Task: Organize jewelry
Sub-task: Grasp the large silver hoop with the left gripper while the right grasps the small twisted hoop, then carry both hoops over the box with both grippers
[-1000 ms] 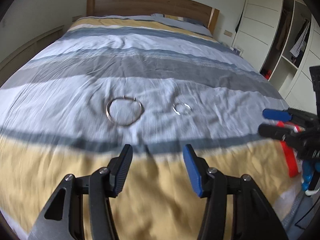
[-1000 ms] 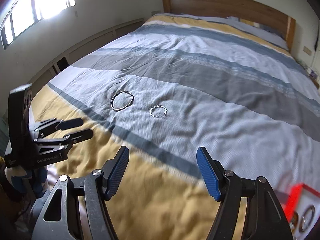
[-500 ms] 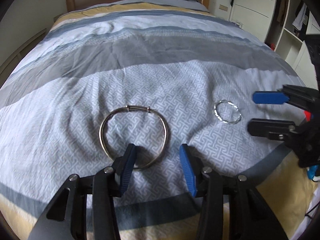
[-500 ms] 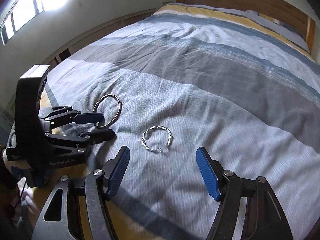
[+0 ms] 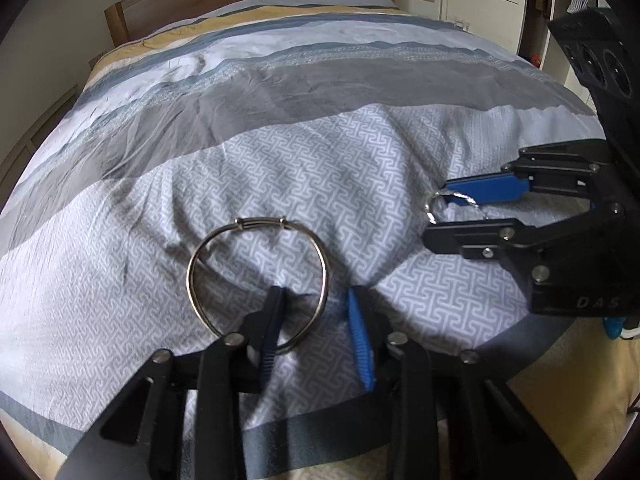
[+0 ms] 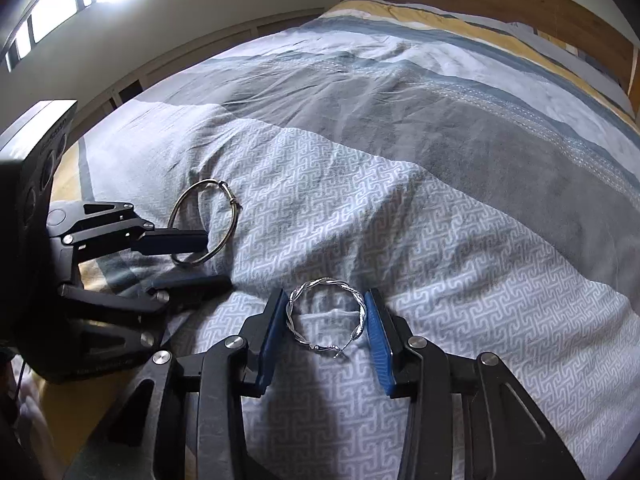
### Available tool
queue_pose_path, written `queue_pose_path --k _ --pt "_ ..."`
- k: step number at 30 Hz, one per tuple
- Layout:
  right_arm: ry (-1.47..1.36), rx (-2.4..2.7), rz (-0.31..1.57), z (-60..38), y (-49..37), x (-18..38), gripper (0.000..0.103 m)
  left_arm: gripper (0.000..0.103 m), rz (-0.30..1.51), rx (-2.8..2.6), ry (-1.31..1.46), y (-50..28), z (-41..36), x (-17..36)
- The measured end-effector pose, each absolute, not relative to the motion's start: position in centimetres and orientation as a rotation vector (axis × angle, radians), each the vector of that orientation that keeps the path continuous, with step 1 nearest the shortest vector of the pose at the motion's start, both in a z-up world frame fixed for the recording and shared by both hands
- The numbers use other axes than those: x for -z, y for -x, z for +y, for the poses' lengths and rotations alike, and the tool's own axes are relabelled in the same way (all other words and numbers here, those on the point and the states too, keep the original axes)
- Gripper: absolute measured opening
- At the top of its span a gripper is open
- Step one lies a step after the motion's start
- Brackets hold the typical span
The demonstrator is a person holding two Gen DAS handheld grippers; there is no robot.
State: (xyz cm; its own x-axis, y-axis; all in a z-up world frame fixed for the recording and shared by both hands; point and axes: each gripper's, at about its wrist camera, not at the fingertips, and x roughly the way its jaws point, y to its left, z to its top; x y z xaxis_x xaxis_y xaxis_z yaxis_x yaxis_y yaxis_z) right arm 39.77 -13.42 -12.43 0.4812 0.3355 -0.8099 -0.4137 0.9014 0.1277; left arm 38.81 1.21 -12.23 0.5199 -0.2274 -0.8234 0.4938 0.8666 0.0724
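Silver metal is what both tools are aiming at, and the step in hand looks like a double pick-up of 2 pieces from the bed.

From the left wrist camera, the left gripper (image 5: 316, 312) is spread apart, with one finger standing inside the large bangle (image 5: 256, 284) and the other finger outside its right rim, so the wire passes between the 2 pads. The bangle lies flat on the patterned duvet (image 5: 280, 168). Nothing is squeezed yet. At the right side of this view the right gripper (image 5: 448, 210) sits low on the cloth around a smaller ring.

From the right wrist camera, the right gripper (image 6: 326, 316) is also released, and its 2 blue pads stand on either side of the twisted bracelet (image 6: 326, 316), very near to its edges. Whether they already touch it cannot be told. The bracelet rests on the duvet, with its open ends toward the camera.

As a judgement, the next move calls for a slow closing of each tool. The thin metal can slip or tip up, and the soft cloth may be pinched together with it.
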Motion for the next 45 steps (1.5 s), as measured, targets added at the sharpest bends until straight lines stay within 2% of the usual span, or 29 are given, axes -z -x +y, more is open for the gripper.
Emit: queue_pose_path --k 1,3,6,15,25,37,45 --pt "0.087 -0.460 0.967 -13.6 -39.5 12.3 0.039 0.021 0.926 0.437 -0.324 -38.7 1.1 12.2" --pt "0.075 -0.459 0.967 -14.1 -39.0 12.0 0.039 0.008 0.923 0.434 -0.338 -38.3 0.8 11.9" --pt "0.051 -0.456 0.956 -15.0 -37.8 11.1 0.039 0.004 0.921 0.425 -0.333 -37.6 0.4 11.4" --pt "0.014 -0.419 0.913 -18.0 -32.6 7.4 0.039 0.004 0.923 0.500 -0.053 -33.1 0.4 8.4" --pt "-0.016 -0.313 0.832 -23.9 -23.3 1.1 0.039 0.003 0.862 0.635 0.099 -25.8 -4.3 2.5" --pt "-0.036 -0.067 0.755 -36.4 -11.6 -4.7 0.039 0.003 0.799 0.877 0.079 -17.7 -16.3 -4.2" --pt "-0.076 0.059 0.771 -44.3 -7.4 -3.3 0.039 0.003 0.836 1.002 0.022 -14.8 -25.7 -4.5"
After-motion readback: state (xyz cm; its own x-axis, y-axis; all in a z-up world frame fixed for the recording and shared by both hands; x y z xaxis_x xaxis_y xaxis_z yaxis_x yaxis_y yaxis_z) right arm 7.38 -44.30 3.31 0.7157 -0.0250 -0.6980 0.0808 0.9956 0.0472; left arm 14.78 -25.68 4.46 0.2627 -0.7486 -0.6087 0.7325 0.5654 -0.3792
